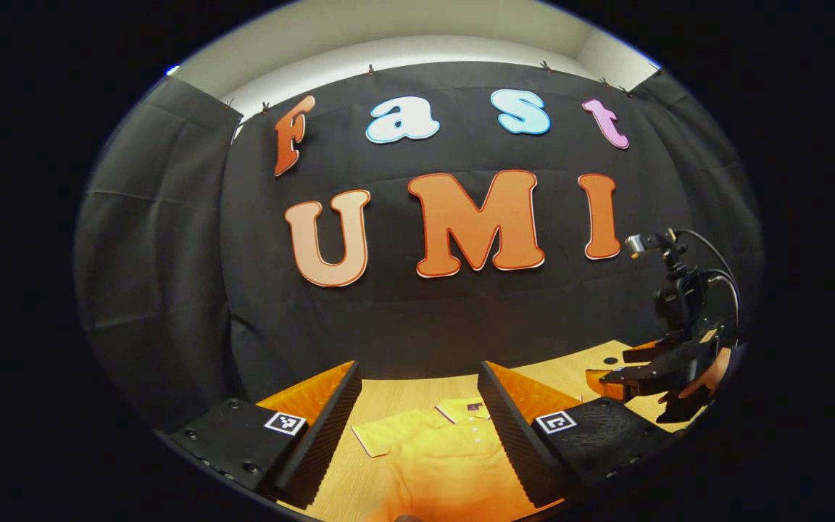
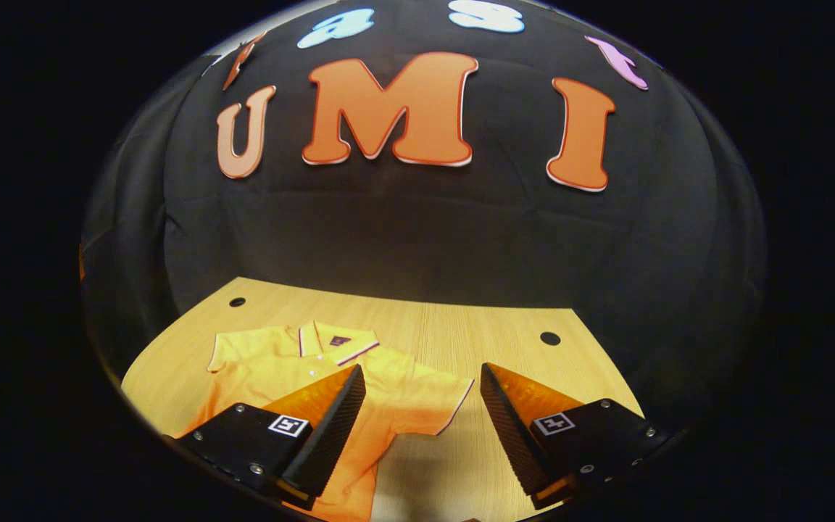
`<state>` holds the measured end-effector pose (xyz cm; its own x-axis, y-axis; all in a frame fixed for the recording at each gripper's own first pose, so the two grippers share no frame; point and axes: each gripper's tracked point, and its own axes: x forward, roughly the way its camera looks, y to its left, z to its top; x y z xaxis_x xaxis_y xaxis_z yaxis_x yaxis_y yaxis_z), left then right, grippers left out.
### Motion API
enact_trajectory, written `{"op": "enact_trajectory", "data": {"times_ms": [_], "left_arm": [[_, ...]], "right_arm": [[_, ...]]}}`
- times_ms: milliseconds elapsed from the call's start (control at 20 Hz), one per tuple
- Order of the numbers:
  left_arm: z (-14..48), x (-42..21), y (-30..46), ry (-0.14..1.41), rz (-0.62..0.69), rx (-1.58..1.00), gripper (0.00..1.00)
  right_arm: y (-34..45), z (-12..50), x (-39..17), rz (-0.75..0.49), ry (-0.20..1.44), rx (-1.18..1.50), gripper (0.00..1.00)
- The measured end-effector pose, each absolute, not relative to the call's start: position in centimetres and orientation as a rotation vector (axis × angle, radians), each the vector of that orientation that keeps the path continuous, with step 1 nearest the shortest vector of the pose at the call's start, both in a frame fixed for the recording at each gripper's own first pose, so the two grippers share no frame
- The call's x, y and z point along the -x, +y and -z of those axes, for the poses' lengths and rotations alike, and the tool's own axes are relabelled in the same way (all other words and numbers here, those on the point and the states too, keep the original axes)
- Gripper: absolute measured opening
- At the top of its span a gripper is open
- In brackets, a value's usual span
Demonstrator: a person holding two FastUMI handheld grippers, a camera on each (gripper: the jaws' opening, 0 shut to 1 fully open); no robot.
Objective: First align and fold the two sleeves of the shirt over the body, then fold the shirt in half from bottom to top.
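Observation:
An orange polo shirt lies flat on the wooden table, collar toward the booth wall, both short sleeves spread out. In the right gripper view its right sleeve reaches between my fingers, well below them. My right gripper hovers open above that sleeve. In the left gripper view the shirt lies under my open left gripper, with its left sleeve and collar showing between the fingers. The right gripper also appears at the far right of that view, held by a hand.
Black cloth walls close the booth behind and beside the table. Two small dark holes mark the tabletop near its far edge. Bare wood lies to the right of the shirt.

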<state>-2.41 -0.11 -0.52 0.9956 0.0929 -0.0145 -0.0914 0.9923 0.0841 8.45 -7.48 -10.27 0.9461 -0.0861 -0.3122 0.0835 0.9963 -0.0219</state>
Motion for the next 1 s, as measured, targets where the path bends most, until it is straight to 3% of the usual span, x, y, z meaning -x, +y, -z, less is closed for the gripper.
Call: {"op": "enact_trajectory", "data": {"times_ms": [650, 950, 1000], "left_arm": [[5.9, 5.2, 1.9, 0.191, -0.285, -0.096, 0.99], [7.9, 6.1, 2.4, 0.259, -0.330, -0.087, 0.99], [8.0, 6.3, 2.4, 0.265, -0.334, -0.085, 0.99]], "right_arm": [[-9.6, 20.4, -16.0, 0.044, 0.701, 0.004, 0.82], [-10.8, 25.1, -17.7, 0.066, 0.888, -0.037, 0.56], [-10.8, 25.9, -17.7, 0.068, 0.921, -0.056, 0.61]]}}
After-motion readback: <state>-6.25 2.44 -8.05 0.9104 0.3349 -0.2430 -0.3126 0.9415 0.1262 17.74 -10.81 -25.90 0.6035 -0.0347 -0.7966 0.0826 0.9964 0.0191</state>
